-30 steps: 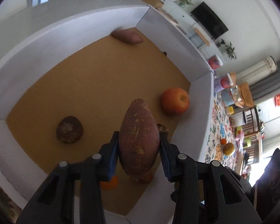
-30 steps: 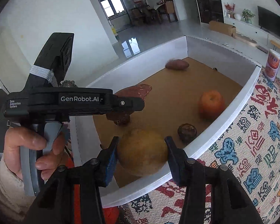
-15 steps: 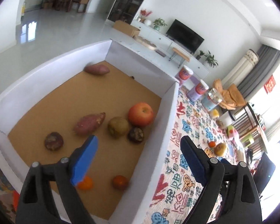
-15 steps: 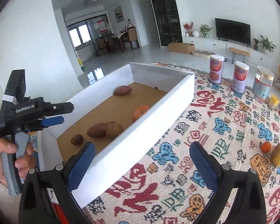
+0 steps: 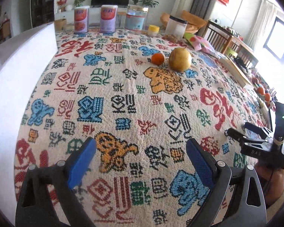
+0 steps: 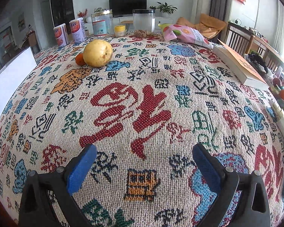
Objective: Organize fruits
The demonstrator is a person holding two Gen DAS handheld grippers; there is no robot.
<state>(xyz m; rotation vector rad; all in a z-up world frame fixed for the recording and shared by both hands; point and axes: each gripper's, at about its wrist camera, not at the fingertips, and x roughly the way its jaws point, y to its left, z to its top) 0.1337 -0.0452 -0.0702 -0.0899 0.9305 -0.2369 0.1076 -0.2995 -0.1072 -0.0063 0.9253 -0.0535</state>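
Two fruits sit together on the bench: a yellow pear (image 6: 97,53) and, touching or just beside it, a small orange (image 6: 79,59), both toward the far side of a woven tablecloth (image 6: 142,104) patterned with red, blue, green and orange characters. The left gripper (image 5: 141,158) hangs over bare cloth with its blue pads spread wide and nothing between them, its jaws having just been opening. The right gripper (image 6: 143,159) is likewise spread wide and empty above a large red character, well short of the pear. A white box wall (image 5: 11,87) rises along the left edge of the bench.

Along the far edge stand two tins (image 6: 69,33), a glass jar with a label (image 6: 101,25), a small yellow-lidded pot (image 6: 119,30) and a clear jar (image 6: 143,23) with nuts low inside. A pink snack bag (image 6: 185,34) and a book (image 6: 240,66) lie to the right. Beyond are a television (image 6: 127,5), potted plants (image 6: 165,7), wooden chairs (image 6: 240,39) and grey curtains (image 6: 216,1).
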